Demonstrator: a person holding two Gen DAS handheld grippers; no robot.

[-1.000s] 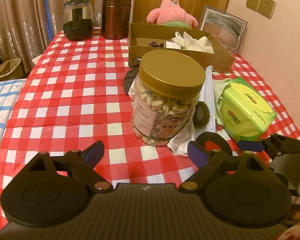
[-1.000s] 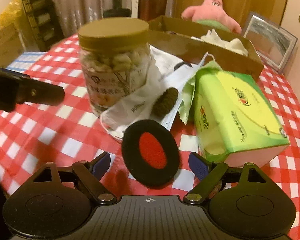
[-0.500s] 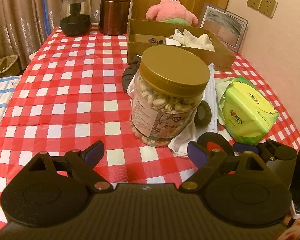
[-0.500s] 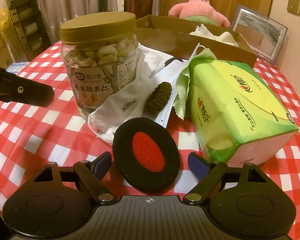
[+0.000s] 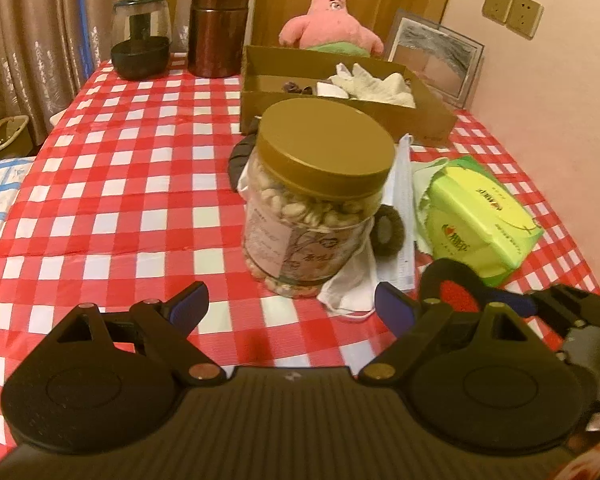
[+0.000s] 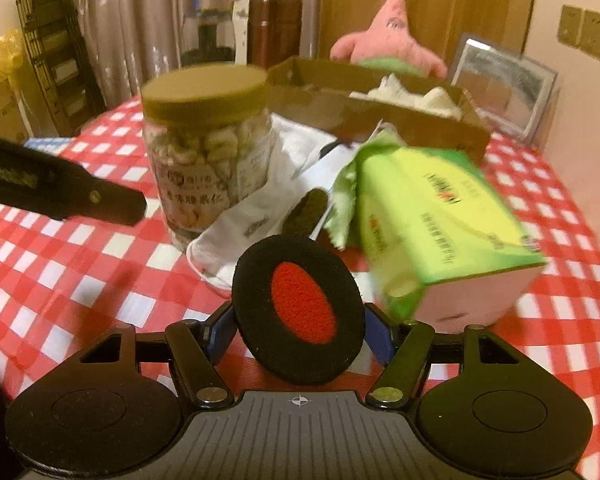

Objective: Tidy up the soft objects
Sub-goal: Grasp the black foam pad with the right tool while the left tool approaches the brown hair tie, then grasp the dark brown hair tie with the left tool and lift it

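The right gripper [image 6: 300, 334], its jaws just closing, clasps the black-and-red foam pad [image 6: 300, 312] at lower centre of its view; the left gripper [image 5: 290, 308] gapes, holding nothing.

A round black foam pad [image 6: 300, 316] with a red oval centre stands tilted on edge, lifted off the checked cloth, pinched at its 9 and 3 o'clock rims. From it, at 12 o'clock, a second dark fuzzy pad [image 6: 305, 213] leans on a crumpled white cloth [image 6: 256, 216] that spreads under and beside the nut jar. A pale green wipe [image 6: 346, 196] lies crumpled at 1 o'clock against the tissue pack. Farther off, the open cardboard box [image 5: 340, 110] holds white rags [image 5: 374, 86] and something small and dark, perhaps another pad. A pink plush star [image 5: 332, 20] sits upright behind the box.
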